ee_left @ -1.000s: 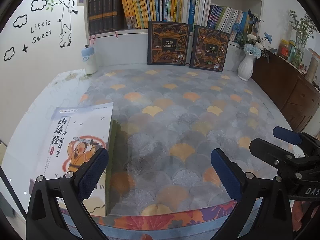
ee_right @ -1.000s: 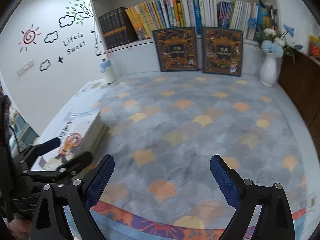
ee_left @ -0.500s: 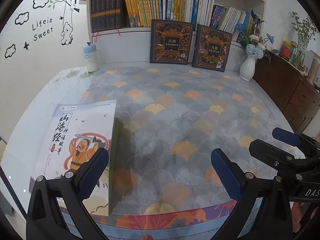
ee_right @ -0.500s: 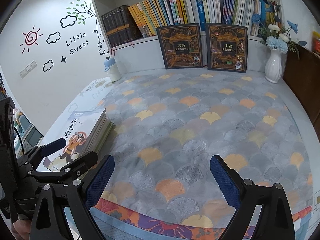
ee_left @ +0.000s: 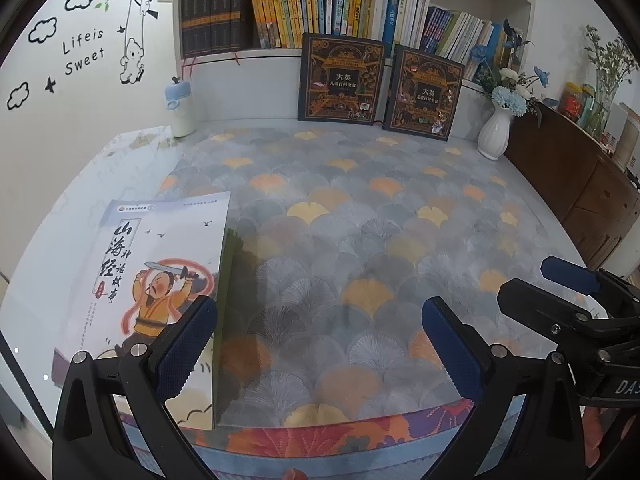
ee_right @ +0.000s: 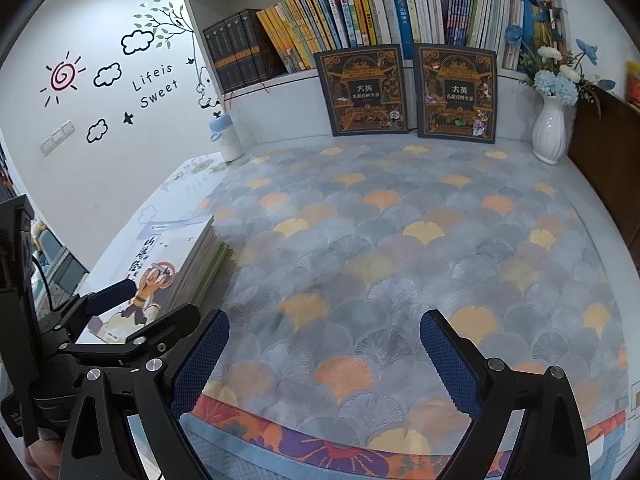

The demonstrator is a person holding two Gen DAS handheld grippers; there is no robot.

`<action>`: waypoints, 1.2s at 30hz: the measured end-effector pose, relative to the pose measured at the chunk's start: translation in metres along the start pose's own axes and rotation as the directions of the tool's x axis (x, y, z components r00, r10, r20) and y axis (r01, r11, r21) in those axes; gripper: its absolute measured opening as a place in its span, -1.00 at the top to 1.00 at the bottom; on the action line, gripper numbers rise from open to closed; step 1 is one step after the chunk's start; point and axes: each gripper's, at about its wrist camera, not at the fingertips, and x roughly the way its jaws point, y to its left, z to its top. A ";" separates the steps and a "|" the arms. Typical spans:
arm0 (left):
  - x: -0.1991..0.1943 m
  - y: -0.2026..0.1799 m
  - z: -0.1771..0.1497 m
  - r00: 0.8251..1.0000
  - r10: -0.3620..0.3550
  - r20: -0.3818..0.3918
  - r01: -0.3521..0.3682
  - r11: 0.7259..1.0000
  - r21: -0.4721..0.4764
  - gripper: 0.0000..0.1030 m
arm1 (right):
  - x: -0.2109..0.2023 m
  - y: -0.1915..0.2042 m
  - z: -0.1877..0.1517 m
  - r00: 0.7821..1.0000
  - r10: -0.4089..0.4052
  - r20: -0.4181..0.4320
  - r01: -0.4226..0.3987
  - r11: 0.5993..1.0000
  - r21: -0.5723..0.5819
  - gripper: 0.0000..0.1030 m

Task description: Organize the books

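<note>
A stack of thin books (ee_right: 180,256) lies flat at the table's near left; its top book (ee_left: 160,264) has a white cover with an orange-robed figure. Two dark ornate books (ee_left: 342,80) (ee_left: 424,94) stand propped against the shelf base at the back. My left gripper (ee_left: 320,344) is open and empty, its left fingertip just over the stack's near corner. My right gripper (ee_right: 324,356) is open and empty above the patterned cloth, to the right of the stack. Each gripper shows in the other's view: the right one (ee_left: 592,300), the left one (ee_right: 132,308).
A bookshelf (ee_left: 312,8) full of upright books runs along the back. A small bottle with a blue cap (ee_left: 180,110) stands at the back left, a white vase of flowers (ee_left: 496,132) at the back right. A brown cabinet (ee_left: 580,188) flanks the table's right side.
Both views have lifted and drawn back slightly, so the stack and the table show more fully. Both grippers stay open and empty.
</note>
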 end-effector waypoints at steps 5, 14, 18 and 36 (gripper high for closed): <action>0.000 -0.002 -0.001 1.000 0.008 0.000 -0.008 1.000 0.002 -0.99 | 0.001 0.000 -0.002 1.000 -0.007 -0.002 0.007 1.000 0.001 -0.85; 0.001 -0.005 0.000 1.000 0.017 0.001 -0.017 1.000 0.012 -0.99 | 0.003 -0.005 0.000 1.000 -0.008 0.000 0.008 1.000 0.011 -0.85; 0.001 -0.008 0.000 1.000 0.026 0.003 -0.026 1.000 0.015 -0.99 | 0.003 -0.007 0.000 1.000 -0.015 0.002 0.015 1.000 0.014 -0.85; 0.012 -0.015 0.003 0.998 0.055 -0.009 -0.055 0.998 0.027 -0.99 | 0.011 -0.018 0.000 1.000 -0.009 -0.018 0.010 0.999 0.031 -0.85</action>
